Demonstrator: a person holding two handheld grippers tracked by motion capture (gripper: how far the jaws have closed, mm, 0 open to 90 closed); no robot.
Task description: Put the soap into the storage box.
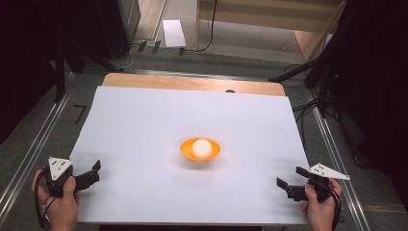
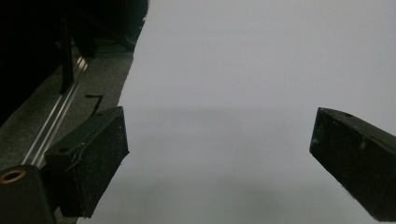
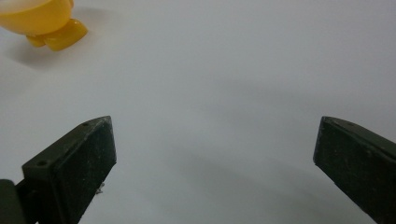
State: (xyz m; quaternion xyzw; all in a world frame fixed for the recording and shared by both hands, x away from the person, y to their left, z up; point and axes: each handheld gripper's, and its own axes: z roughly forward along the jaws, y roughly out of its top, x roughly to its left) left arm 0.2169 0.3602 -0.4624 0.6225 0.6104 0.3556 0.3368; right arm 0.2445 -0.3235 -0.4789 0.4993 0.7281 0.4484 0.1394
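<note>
Both grippers (image 1: 94, 172) (image 1: 290, 177) hover spread near the sheet's (image 1: 144, 125) front corners, bowl (image 1: 200, 149) mid-sheet.

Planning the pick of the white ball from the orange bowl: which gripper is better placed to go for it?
Right, probably, by a small margin. The right gripper, jaws open, already points toward the orange bowl, which shows in its own view. The left gripper, also open, faces bare white sheet. The white ball lies roughly midway between them.

right gripper (image 3: 215, 154) jaws wide apart | orange bowl (image 3: 39, 21) top left | white sheet (image 3: 233, 70)
</note>
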